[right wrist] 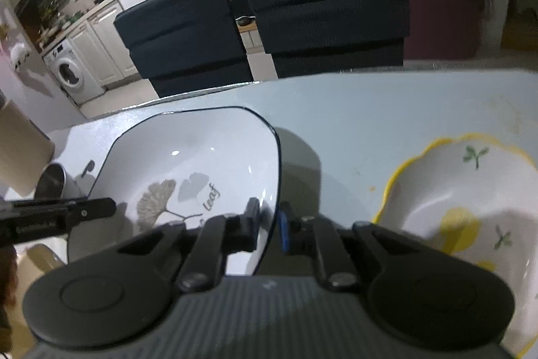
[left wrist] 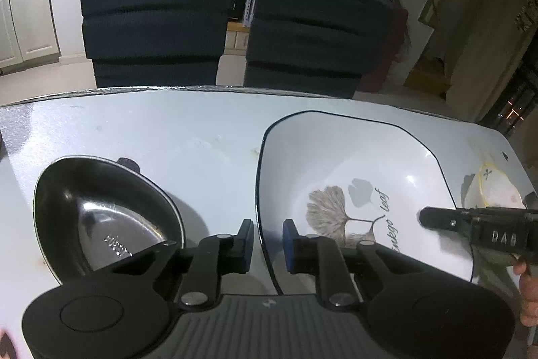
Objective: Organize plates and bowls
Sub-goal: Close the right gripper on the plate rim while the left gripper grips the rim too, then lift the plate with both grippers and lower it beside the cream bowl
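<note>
Though both on square plate (left wrist: 353, 157): L-only steel bowl (left wrist: 101, 207); R-only washer (right wrist: 70, 73)

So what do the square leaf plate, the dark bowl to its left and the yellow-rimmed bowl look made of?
Square leaf plate: looks like glazed ceramic, glossy white with sharp light spots and a thin dark rim line. Dark bowl: probably metal, with a bright rim, mirror-like floor and stamped lettering. Yellow-rimmed bowl: likely glazed ceramic, white, wavy edge, painted green sprigs.
</note>
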Motion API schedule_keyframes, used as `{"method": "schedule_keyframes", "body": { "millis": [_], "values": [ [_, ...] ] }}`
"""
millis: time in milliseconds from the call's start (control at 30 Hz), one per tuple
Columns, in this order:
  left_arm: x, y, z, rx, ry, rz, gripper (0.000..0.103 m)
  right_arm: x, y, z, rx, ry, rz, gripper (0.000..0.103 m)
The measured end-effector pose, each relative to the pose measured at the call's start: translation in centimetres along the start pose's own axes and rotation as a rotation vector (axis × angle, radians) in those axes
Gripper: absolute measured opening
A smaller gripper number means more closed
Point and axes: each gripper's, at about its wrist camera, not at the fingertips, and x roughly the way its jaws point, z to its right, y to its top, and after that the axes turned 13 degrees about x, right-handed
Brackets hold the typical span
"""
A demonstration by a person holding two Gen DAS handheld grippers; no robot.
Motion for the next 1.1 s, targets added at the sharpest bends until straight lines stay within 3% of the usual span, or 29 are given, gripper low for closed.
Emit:
{"method": "schedule_keyframes", "body": {
  "millis": [33,100,233,700,867,1100],
  "values": [
    [0.0,0.0,0.0,0.001,-0.003,-0.001,0.019,0.0,-0.1,-0.4,-0.033,0.002,0.003,0.024],
    [0.2,0.0,0.0,-0.003,-0.007,-0.001,0.018,0.2,-0.4,-0.9,-0.063,-0.012,0.003,0.025],
    [0.2,-0.1,0.3,0.014,0.002,0.006,0.017,0.1,-0.3,-0.4,0.0,-0.006,0.032,0.019],
    [-3.2,0.9,3.5,0.107,0.074,0.119,0.015,-3.9,-0.8,0.6,-0.024,-0.013,0.153,0.015],
    [-5.6,0.6,4.6,0.107,0.07,0.148,0.015,-6.3,-1.5,0.5,-0.063,-0.015,0.187,0.015],
    [-12.0,-0.3,7.3,0.119,0.073,0.19,0.015,-12.2,-3.3,-0.1,-0.106,-0.015,0.239,0.015]
  ]
}}
